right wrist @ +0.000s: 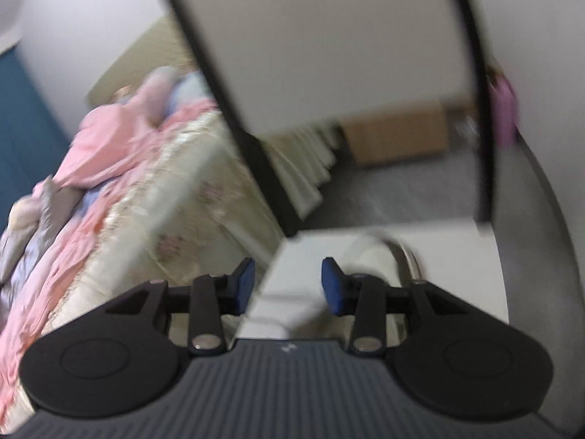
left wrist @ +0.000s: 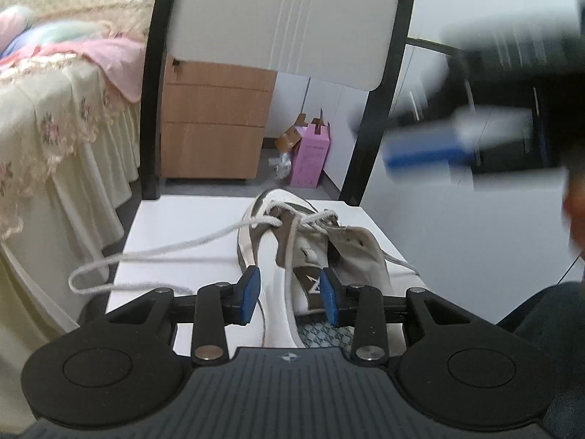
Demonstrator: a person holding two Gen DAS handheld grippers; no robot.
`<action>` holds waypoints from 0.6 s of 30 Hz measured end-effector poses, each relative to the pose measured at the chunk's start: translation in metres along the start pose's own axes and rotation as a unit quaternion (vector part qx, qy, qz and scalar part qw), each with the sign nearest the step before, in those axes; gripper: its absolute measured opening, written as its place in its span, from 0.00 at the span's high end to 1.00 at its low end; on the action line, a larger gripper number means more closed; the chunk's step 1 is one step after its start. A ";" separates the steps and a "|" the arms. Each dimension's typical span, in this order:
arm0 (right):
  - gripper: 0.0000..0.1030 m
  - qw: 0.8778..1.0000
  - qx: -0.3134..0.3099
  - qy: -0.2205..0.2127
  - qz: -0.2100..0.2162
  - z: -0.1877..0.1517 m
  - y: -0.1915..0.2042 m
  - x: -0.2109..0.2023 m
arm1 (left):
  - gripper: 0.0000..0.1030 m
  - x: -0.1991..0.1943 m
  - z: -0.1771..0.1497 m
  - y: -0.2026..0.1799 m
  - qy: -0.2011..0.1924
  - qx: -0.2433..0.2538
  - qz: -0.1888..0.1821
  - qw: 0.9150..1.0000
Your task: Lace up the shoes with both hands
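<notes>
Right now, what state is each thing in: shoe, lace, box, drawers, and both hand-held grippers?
Sneaker: on the chair seat, partly laced.
Shoelace: untied, looping off the seat's left edge.
Pink box: flaps open, on the floor.
Drawer unit: drawers shut.
Left hand-held gripper: open astride the sneaker.
Right hand-held gripper: open, empty, blurred.

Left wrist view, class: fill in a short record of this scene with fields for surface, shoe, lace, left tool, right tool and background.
surface: white chair seat
shoe: white and brown sneaker, lying on the seat, partly laced
lace: loose white lace loops off the seat's left edge
left tool: left tool open, pads either side of the shoe's tongue, not pressing
right tool: right tool open, nothing gripped; picture blurred
background: bed, wooden drawers, pink box
</notes>
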State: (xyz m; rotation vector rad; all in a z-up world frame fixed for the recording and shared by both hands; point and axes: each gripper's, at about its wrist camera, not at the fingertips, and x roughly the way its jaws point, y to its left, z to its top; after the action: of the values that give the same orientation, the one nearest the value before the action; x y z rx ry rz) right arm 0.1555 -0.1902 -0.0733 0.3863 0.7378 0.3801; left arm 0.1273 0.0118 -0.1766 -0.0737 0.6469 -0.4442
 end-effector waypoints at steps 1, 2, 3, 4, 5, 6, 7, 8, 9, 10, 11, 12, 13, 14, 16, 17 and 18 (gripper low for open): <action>0.59 1.000 0.019 0.002 -0.006 -0.012 -0.012 -0.001 | 0.61 0.000 -0.001 -0.001 0.002 0.000 0.002 1.000; 0.59 0.999 0.038 0.005 -0.012 -0.023 -0.024 -0.003 | 0.61 0.001 -0.001 -0.003 0.004 -0.001 0.004 1.000; 0.59 0.998 0.056 0.009 -0.015 -0.034 -0.035 -0.004 | 0.61 0.001 -0.002 -0.004 0.006 -0.002 0.007 1.000; 0.59 0.997 0.071 0.010 -0.015 -0.044 -0.043 -0.004 | 0.61 0.001 -0.003 -0.006 0.008 -0.003 0.010 1.000; 0.59 0.997 0.081 0.007 -0.011 -0.056 -0.051 -0.005 | 0.61 0.001 -0.003 -0.005 0.006 -0.017 0.005 1.000; 0.60 0.996 0.083 0.000 -0.010 -0.066 -0.056 -0.007 | 0.61 0.001 -0.004 -0.004 0.004 -0.030 0.000 1.000; 0.60 0.996 0.085 -0.009 -0.013 -0.076 -0.062 -0.010 | 0.61 0.001 -0.004 -0.004 0.004 -0.034 0.003 0.999; 0.60 0.996 0.092 -0.015 -0.017 -0.082 -0.066 -0.009 | 0.61 0.001 -0.004 -0.004 0.004 -0.037 0.005 0.999; 0.62 0.993 0.112 -0.014 -0.017 -0.085 -0.073 -0.008 | 0.61 0.000 -0.005 -0.005 0.005 -0.040 0.007 0.999; 0.63 0.991 0.133 -0.014 -0.016 -0.088 -0.080 -0.008 | 0.61 0.000 -0.005 -0.006 0.005 -0.041 0.008 0.999; 0.63 0.987 0.160 -0.021 -0.002 -0.087 -0.086 -0.008 | 0.61 -0.001 -0.006 -0.007 0.005 -0.041 0.009 0.999; 0.63 0.983 0.180 -0.030 0.010 -0.086 -0.088 -0.006 | 0.61 -0.001 -0.006 -0.008 0.005 -0.042 0.010 0.999; 0.63 0.978 0.201 -0.038 0.024 -0.086 -0.095 -0.006 | 0.61 -0.002 -0.006 -0.009 0.005 -0.043 0.012 0.999; 0.63 0.973 0.223 -0.046 0.038 -0.086 -0.101 -0.007 | 0.61 -0.002 -0.006 -0.011 0.006 -0.044 0.012 0.999; 0.62 0.954 0.284 -0.043 0.086 -0.090 -0.122 -0.003 | 0.61 -0.003 -0.007 -0.013 0.005 -0.046 0.012 0.999; 0.62 0.944 0.313 -0.041 0.091 -0.092 -0.131 0.000 | 0.61 -0.003 -0.008 -0.015 0.004 -0.049 0.009 0.999; 0.62 0.938 0.334 -0.040 0.089 -0.094 -0.138 0.003 | 0.60 -0.003 -0.009 -0.018 0.003 -0.047 0.004 0.999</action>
State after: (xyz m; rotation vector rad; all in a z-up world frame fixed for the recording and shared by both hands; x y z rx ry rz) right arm 0.1183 -0.2881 -0.2030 1.1107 0.7423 0.2718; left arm 0.1130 -0.0021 -0.1783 -0.1582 0.6746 -0.4058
